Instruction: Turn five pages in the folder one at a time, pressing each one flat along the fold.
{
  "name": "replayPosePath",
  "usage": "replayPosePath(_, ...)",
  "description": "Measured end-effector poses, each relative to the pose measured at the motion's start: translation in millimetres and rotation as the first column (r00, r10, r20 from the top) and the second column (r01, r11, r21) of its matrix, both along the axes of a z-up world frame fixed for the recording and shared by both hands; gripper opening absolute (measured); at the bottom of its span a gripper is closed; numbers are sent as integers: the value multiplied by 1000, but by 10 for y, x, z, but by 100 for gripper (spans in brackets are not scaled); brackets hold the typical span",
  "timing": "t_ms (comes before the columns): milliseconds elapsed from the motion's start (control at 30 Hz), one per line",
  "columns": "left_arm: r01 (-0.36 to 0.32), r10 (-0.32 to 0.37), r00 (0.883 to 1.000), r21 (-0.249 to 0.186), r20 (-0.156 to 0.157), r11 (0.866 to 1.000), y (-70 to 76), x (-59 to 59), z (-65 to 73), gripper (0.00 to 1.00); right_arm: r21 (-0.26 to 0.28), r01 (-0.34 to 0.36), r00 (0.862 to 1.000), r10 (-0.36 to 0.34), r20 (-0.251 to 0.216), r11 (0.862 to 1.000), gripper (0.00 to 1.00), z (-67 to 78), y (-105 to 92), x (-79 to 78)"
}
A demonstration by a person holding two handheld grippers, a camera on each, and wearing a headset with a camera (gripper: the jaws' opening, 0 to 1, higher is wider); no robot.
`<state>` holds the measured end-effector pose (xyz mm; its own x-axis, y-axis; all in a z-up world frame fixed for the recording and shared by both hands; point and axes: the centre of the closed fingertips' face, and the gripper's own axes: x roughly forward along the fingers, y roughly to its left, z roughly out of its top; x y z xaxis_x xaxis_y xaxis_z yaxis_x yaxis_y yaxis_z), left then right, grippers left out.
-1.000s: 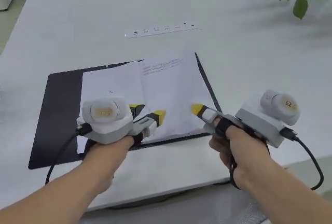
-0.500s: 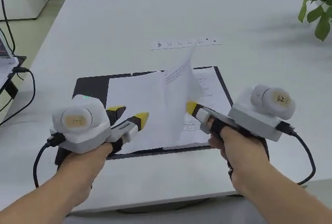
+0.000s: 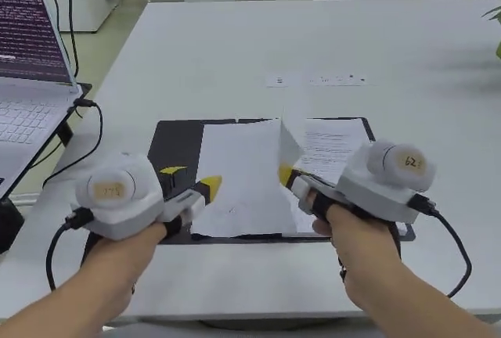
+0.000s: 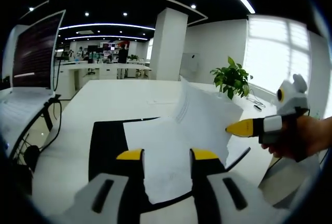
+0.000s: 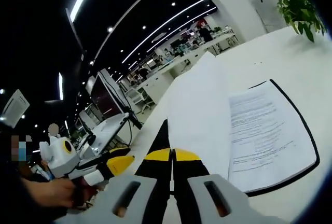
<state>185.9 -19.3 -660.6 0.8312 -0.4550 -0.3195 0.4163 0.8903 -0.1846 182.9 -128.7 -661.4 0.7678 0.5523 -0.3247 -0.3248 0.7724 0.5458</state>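
A black folder (image 3: 174, 139) lies open on the white table, with a blank sheet (image 3: 239, 177) on its left half and a printed page (image 3: 335, 141) on its right half. One page (image 3: 289, 144) stands up near the fold. My right gripper (image 3: 286, 174) is shut on that page's lower edge, and in the right gripper view the page (image 5: 199, 110) rises straight from the closed jaws (image 5: 171, 155). My left gripper (image 3: 192, 179) hovers open over the folder's lower left with nothing between its fingers (image 4: 167, 155). The left gripper view has the lifted page (image 4: 203, 114) and the right gripper (image 4: 253, 127).
An open laptop (image 3: 30, 56) stands off the table's left side, with a black cable (image 3: 88, 141) trailing from it. A white power strip (image 3: 317, 80) lies beyond the folder. A potted plant (image 4: 233, 79) stands at the far right. The table's near edge runs just below the folder.
The right gripper has lifted the right-hand page from nearly flat to upright over the fold. The left gripper has stayed open at the folder's lower left. The head camera has shifted.
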Motion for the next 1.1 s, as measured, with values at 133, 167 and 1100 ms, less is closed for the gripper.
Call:
replayPosePath(133, -12, 12, 1000, 4, 1, 1000, 135, 26, -13, 33, -40, -55, 998, 55, -16, 998, 0, -121, 199, -30)
replayPosePath(167, -15, 15, 1000, 3, 1, 1000, 157, 27, -14, 33, -52, -67, 998, 66, -18, 996, 0, -154, 234, -35)
replayPosePath(1100, -51, 53, 997, 39, -52, 998, 382, -54, -144, 31, -301, -318, 947, 283, -154, 899, 0, -1100, 879, -112)
